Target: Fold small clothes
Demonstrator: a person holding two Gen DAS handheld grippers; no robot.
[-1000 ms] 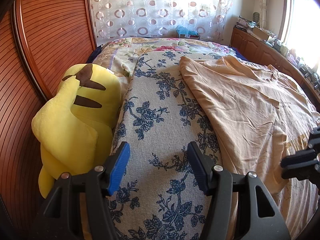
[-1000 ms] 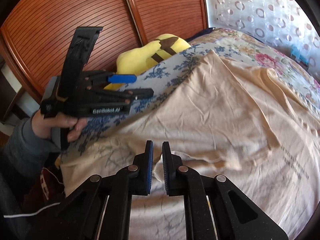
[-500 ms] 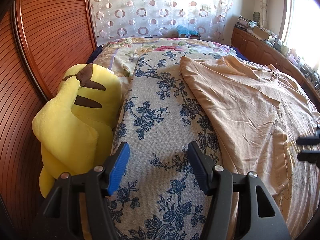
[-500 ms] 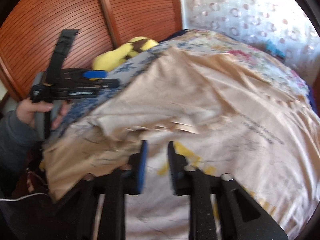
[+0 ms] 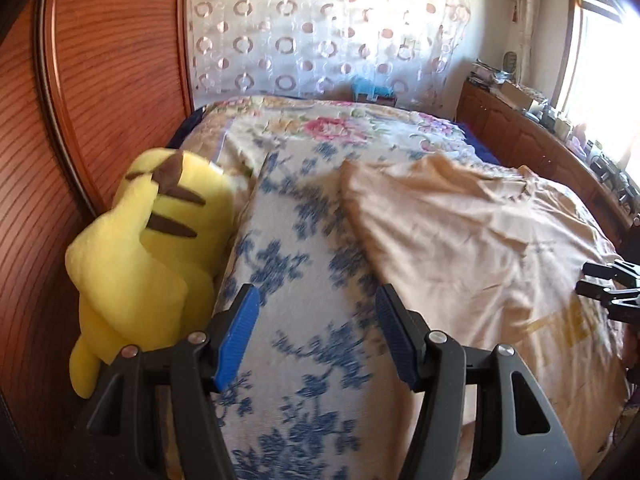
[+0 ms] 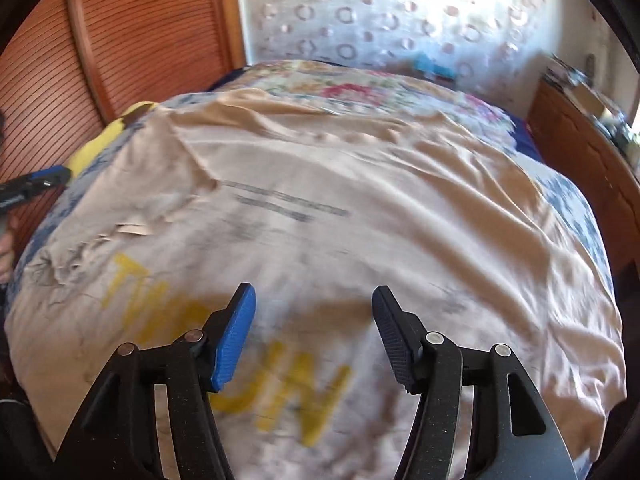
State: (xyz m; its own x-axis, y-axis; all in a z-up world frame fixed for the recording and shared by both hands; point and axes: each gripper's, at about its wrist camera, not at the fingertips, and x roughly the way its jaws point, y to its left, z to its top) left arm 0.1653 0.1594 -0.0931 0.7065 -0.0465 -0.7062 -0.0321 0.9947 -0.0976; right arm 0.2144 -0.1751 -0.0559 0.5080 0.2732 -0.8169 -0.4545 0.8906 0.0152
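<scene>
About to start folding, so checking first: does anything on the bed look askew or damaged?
The shirt lies spread but wrinkled, and near its left side in the right wrist view a patch looks bunched or peeling. Motion blur hides which. The plush sits off the shirt.

A shirt (image 6: pixel 360 208) lies spread on the bed (image 5: pixel 304 240), right of a plush toy (image 5: pixel 148 248) that rests against the wardrobe (image 5: pixel 100 80) at the left. A curtain (image 5: pixel 320 28) hangs beyond the far end; a cabinet (image 5: pixel 532 140) runs along the right.
</scene>
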